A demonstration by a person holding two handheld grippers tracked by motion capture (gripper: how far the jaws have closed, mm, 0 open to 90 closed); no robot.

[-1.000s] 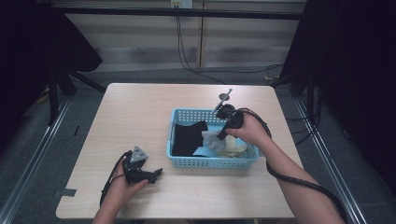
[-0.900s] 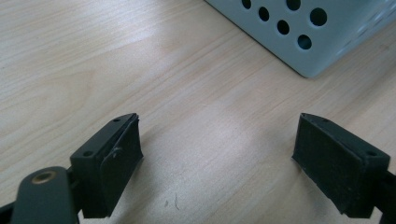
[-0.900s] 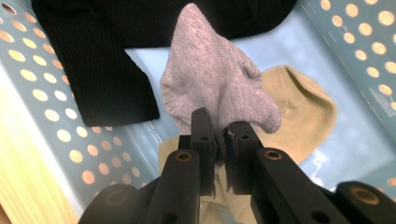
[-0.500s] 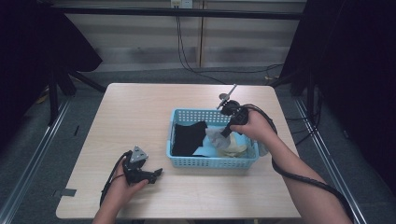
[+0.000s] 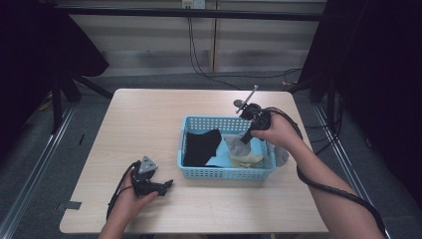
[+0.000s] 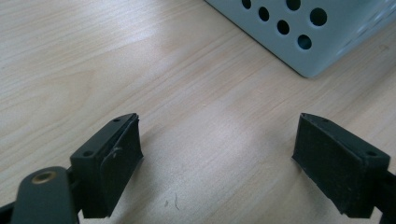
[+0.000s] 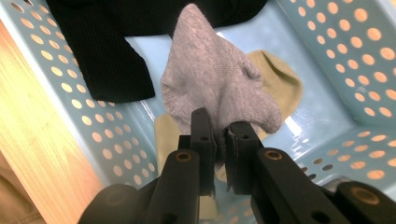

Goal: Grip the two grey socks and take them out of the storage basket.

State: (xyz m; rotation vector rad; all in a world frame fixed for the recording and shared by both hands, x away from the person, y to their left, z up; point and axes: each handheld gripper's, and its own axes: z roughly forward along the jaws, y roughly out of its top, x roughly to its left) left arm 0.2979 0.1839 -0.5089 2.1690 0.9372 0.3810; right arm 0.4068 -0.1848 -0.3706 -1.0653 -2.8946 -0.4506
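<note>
Right hand-held gripper [image 7: 219, 140] is clamped on a grey sock [image 7: 219, 84], raised over the light blue perforated basket [image 5: 199, 172] holding a black sock [image 5: 201, 147] and a pale yellow sock [image 7: 275, 79]. Left hand-held gripper [image 6: 217, 154] rests on the desk [image 5: 149, 114], jaws wide apart, holding nothing. No legible writing.

**Cloth, plastic and pale wood**

The table [image 5: 149, 119] was pale wood-grain, smooth and matt. The basket [image 5: 224, 172] was light blue perforated plastic with a faint sheen on its floor. The grey sock [image 7: 219, 79] was soft, slightly fuzzy knit cloth; the black sock [image 7: 102, 51] a finer ribbed knit; the cream sock [image 7: 280, 84] smooth cloth. The left gripper [image 6: 219, 158] had matt black, rubbery pads [image 6: 116, 163]; the right gripper [image 7: 219, 140] was matt black plastic with brass-coloured rivets.
</note>
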